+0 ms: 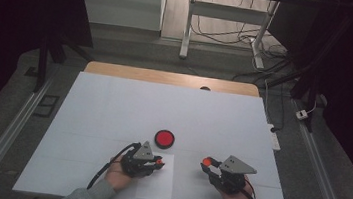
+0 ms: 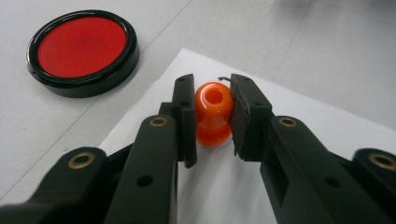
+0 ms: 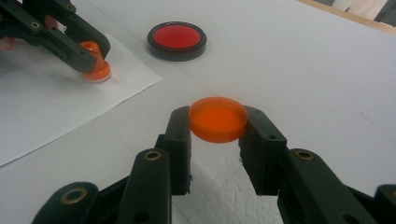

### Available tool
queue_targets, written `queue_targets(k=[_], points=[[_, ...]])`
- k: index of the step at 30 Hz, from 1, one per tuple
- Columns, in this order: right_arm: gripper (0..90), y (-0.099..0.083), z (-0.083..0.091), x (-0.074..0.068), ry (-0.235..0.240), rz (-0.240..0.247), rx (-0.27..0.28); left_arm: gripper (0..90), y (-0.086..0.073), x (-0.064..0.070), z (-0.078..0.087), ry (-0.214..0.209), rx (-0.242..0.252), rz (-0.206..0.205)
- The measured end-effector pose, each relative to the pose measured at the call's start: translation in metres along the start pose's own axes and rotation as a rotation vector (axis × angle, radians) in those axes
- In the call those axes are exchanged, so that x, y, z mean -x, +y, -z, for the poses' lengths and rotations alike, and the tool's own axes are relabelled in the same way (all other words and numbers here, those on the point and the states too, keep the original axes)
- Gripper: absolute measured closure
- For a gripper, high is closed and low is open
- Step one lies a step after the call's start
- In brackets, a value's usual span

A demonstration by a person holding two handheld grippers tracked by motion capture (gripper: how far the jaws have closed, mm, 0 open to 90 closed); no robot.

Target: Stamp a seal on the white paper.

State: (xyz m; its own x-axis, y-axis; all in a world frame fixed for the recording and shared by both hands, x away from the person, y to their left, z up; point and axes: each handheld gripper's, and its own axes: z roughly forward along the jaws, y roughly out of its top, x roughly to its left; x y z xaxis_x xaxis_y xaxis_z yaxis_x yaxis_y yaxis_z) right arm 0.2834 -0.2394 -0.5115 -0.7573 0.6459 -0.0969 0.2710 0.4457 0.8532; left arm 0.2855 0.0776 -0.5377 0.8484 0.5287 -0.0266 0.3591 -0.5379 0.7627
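Right gripper [image 3: 218, 135] fingers clamped on orange cap [image 3: 218, 119]; left gripper [image 2: 212, 116] fingers around glossy orange stamp [image 2: 213, 114] on paper [image 2: 299, 121].

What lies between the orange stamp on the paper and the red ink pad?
Nothing: between the orange stamp and the red ink pad there is bare paper, then bare table, seen in the right gripper view.

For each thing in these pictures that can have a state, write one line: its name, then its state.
Orange stamp: upright, base down on the paper sheet, clamped in the left claw.
Orange cap: off the stamp, clamped in the right claw.
Red ink pad: uncovered, on the table.
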Motion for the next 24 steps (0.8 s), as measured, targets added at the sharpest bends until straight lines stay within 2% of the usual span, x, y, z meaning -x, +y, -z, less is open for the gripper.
queue_targets(k=[17,24], points=[[64.6,0.0003,0.0005,-0.0005,0.000,-0.003,0.000,72.6,-0.0004,-0.0009,0.0000,-0.007,0.003,-0.005],[64.6,0.0009,0.0013,-0.0003,-0.002,-0.003,0.005,71.3,0.0009,-0.0040,0.0004,-0.028,-0.004,-0.020]])
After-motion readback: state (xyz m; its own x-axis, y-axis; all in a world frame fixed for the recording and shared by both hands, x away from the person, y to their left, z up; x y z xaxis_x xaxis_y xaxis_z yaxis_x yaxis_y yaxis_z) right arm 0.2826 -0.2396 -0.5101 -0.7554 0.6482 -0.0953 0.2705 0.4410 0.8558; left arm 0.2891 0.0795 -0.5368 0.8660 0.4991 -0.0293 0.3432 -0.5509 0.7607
